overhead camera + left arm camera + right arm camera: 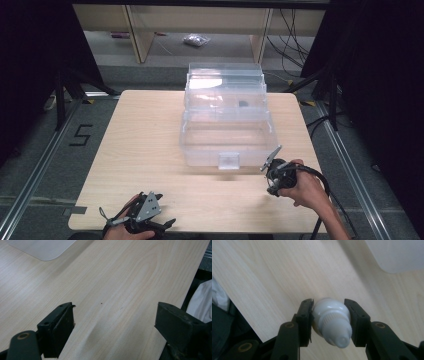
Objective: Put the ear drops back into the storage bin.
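Note:
A small white bottle (332, 322) with a ribbed neck and rounded nozzle cap is clamped between the jaws of my right gripper (329, 305), cap end toward the camera, just above the wooden table (274, 277). From above, that right gripper (272, 187) hovers near the front right corner of a clear plastic tiered box (227, 115). My left gripper (115, 312) is open with bare wood between its jaws. In the high view the left gripper (167, 223) sits at the table's front left edge.
The clear box has a front latch (229, 160) and a small dark item (243, 104) in an upper tier. Its corner shows in both gripper views (42, 248) (397, 255). Black stands and cables flank the table. White cloth (200, 300) lies past the table edge.

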`<action>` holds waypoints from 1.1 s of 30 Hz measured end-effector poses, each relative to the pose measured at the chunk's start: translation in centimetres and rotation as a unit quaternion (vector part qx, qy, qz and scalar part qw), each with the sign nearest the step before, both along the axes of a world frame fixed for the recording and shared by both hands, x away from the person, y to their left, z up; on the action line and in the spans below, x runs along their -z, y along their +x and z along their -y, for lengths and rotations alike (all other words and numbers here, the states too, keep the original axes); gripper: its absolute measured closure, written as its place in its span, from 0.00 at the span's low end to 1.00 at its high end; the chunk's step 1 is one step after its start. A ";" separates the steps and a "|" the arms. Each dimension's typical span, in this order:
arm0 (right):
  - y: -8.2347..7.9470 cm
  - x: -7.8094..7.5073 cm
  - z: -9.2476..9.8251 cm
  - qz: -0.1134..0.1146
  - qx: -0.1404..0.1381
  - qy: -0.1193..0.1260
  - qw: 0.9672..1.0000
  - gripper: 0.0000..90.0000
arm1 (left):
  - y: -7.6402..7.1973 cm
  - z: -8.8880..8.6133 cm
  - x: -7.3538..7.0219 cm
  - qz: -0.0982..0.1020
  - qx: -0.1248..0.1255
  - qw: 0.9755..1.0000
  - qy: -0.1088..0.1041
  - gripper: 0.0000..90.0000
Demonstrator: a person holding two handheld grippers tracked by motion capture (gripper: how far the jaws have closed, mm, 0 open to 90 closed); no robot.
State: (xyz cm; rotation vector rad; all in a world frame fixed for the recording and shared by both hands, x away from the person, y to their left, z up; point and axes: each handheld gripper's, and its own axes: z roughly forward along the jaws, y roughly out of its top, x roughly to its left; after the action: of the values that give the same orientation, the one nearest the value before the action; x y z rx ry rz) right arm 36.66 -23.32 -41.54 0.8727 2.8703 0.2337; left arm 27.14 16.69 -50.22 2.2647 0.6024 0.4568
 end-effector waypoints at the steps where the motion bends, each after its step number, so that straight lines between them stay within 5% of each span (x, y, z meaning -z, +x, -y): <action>1: 0.2 -0.2 0.0 0.003 -0.010 0.004 1.000 0.67 | 0.0 0.0 0.0 0.001 0.000 1.000 0.002 0.17; 8: 1.2 -2.3 -0.3 0.005 0.000 0.022 1.000 0.67 | 0.0 0.0 0.0 0.000 0.000 1.000 0.001 0.17; 33: 4.1 -7.3 -2.0 -0.004 -0.007 0.024 1.000 0.67 | 0.0 0.1 0.1 -0.004 -0.005 1.000 0.000 0.17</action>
State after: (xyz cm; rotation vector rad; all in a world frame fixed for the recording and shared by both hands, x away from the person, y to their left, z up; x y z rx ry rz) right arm 40.73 -21.28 -34.28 0.8638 2.8896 0.3027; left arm 27.12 16.60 -50.32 2.2664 0.6174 0.4515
